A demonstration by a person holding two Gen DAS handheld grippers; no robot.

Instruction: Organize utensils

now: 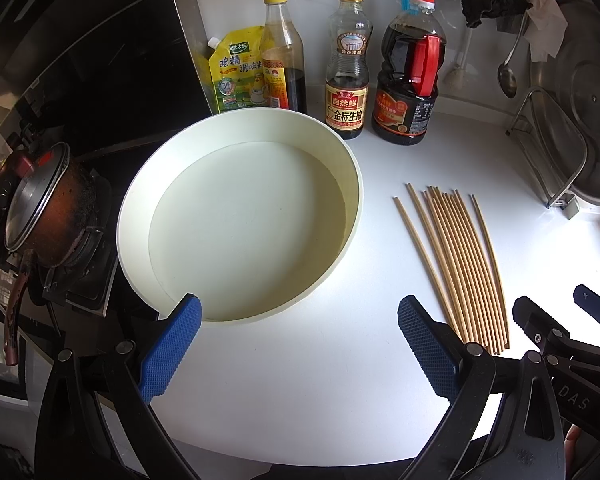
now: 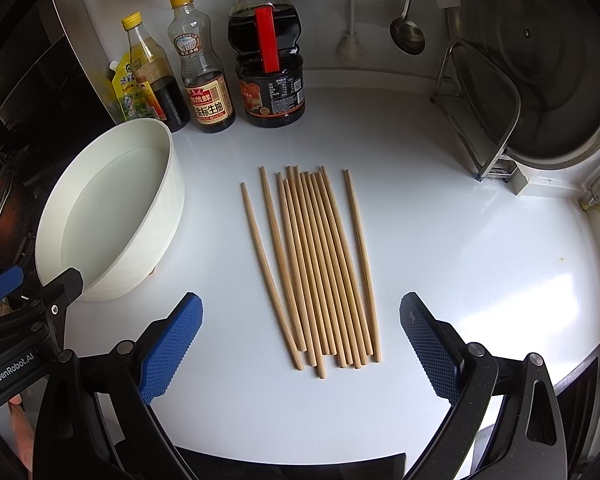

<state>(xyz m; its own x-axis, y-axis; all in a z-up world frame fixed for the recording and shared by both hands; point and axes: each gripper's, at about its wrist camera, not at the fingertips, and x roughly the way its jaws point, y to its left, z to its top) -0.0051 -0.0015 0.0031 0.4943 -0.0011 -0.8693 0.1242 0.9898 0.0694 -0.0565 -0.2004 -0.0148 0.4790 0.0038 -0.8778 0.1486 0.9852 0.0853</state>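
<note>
Loose row of light wooden chopsticks (image 2: 316,268) lying flat on white countertop (image 2: 440,260) — right of the round white empty tub (image 1: 240,220), apart from it. Left gripper (image 1: 300,354) spread wide, empty, near tub's near rim. Right gripper (image 2: 300,354) spread wide too, empty, just short of chopsticks' near ends. Sauce bottles (image 2: 208,76) at far edge.

Three sauce bottles (image 2: 216,60) stand in a row at the back of the white countertop (image 2: 440,240), a yellow seasoning pouch (image 1: 234,76) at their left end. A metal ladle (image 2: 407,28) hangs at the wall — beside it, a steel lid (image 2: 548,60) leans in a wire rack (image 2: 484,120). A lidded pot (image 1: 44,204) sits on the stove.
</note>
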